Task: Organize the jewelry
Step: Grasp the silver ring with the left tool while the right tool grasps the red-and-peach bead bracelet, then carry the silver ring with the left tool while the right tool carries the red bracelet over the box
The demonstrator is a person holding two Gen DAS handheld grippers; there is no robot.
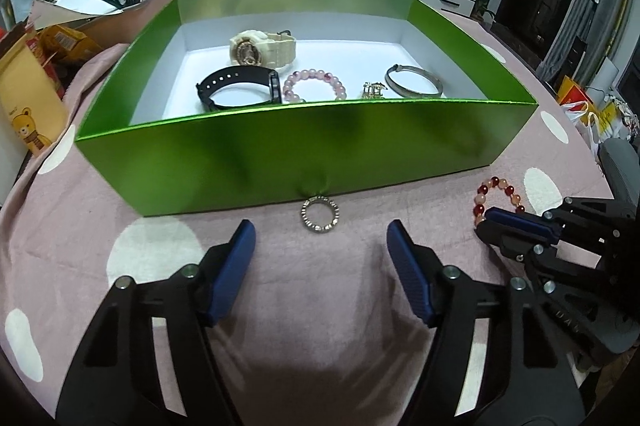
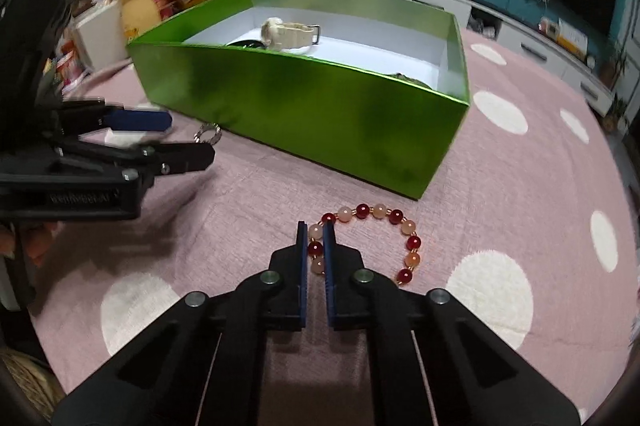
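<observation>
A pink polka-dot tablecloth (image 1: 340,306) carries a green box (image 1: 304,142), a ring (image 1: 320,215) and a beaded bracelet (image 2: 400,226).

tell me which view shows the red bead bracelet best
The right wrist view: the red bead bracelet lies nearly whole on the cloth, with the right gripper shut on its near side. The left wrist view shows it small at the edge, partly hidden.
</observation>
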